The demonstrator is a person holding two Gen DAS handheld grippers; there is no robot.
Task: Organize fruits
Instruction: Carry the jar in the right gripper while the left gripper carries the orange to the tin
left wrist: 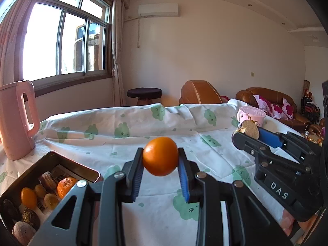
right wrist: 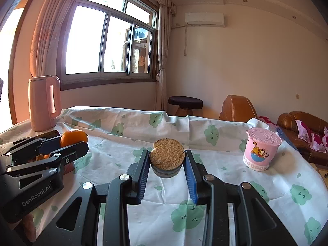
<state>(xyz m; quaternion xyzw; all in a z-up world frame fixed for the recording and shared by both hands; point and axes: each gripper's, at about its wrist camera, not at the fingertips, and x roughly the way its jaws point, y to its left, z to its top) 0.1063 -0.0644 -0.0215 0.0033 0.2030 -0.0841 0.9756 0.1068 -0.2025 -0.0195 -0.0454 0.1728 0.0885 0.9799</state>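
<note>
My left gripper [left wrist: 160,160] is shut on an orange [left wrist: 160,156] and holds it above the tablecloth; it also shows in the right wrist view [right wrist: 72,141] at the left, with the orange [right wrist: 72,137] in it. My right gripper [right wrist: 166,161] is shut on a round brown crumbly snack cake in a dark cup [right wrist: 166,154]; in the left wrist view it [left wrist: 249,132] is at the right, still holding the cake [left wrist: 250,130]. A dark metal box [left wrist: 82,167] at lower left holds oranges [left wrist: 65,186], small yellow fruits and several dark wrapped items.
A pink kettle [right wrist: 44,102] stands at the table's far left, also in the left wrist view [left wrist: 17,119]. A pink cartoon-printed lidded cup [right wrist: 261,149] stands at the right. The table carries a white cloth with green prints [right wrist: 205,135]. Sofas and a stool stand behind.
</note>
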